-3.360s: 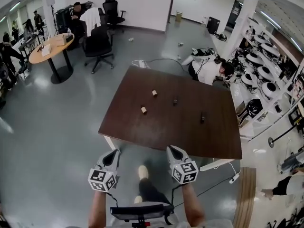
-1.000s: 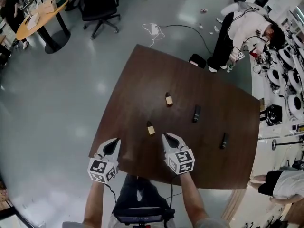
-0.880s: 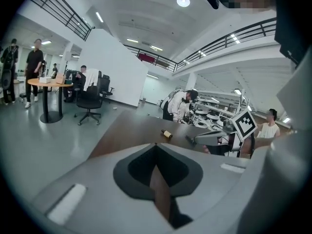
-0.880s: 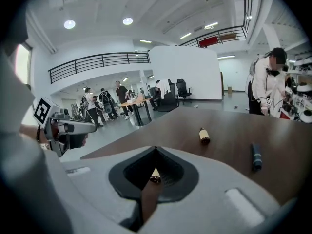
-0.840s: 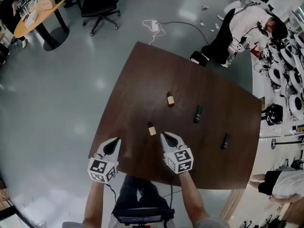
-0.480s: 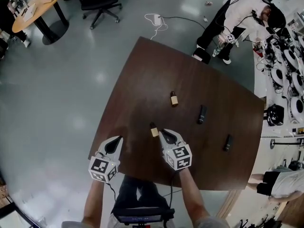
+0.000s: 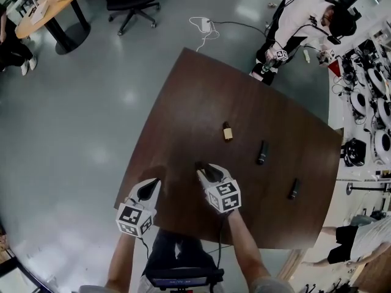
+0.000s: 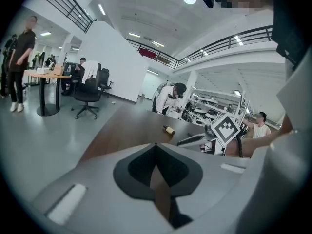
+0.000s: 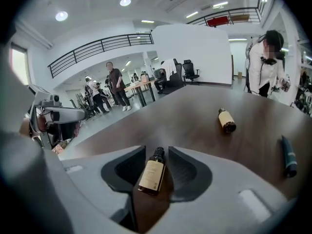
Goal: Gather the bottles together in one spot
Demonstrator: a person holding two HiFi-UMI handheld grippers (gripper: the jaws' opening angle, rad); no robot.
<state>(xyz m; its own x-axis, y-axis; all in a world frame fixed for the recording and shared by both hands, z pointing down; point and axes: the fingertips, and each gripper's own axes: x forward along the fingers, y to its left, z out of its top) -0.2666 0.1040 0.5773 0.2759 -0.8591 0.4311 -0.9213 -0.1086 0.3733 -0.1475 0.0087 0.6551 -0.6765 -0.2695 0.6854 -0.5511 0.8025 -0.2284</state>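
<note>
A small dark glass bottle with a tan label [image 9: 152, 172] lies on its side between the fingers [image 9: 187, 167] of the right gripper [image 9: 157, 152], its cap pointing out towards the fingertips. The fingers are opening around it and stand clear of the glass on both sides, so nothing is clamped. The bottle rests flat on the dark brown wooden counter [image 7: 183, 102].

Beyond the fingertips and a little to their right, well apart, a second tan-labelled bottle [image 9: 226, 120] also lies on its side. Further to the right of the fingers rests a slim dark bottle [image 9: 288, 156]. The head view adds a fourth dark bottle [image 7: 294, 188] further right again, near the counter's edge.

The left gripper [image 7: 148, 191] hovers to the left of the right fingers, over the counter's near edge. Its own fingers are closed tip to tip with nothing between them.

As things lie, the gathering has hardly begun. The four bottles are strung out across the counter, no two touching, and no collecting spot is apparent. By my reading, the right fingers have yet to close on the nearest bottle. After that, each of the others would need bringing to one place.

At the counter's far corner, a person in a white top [image 7: 299, 17] bends over other work.
</note>
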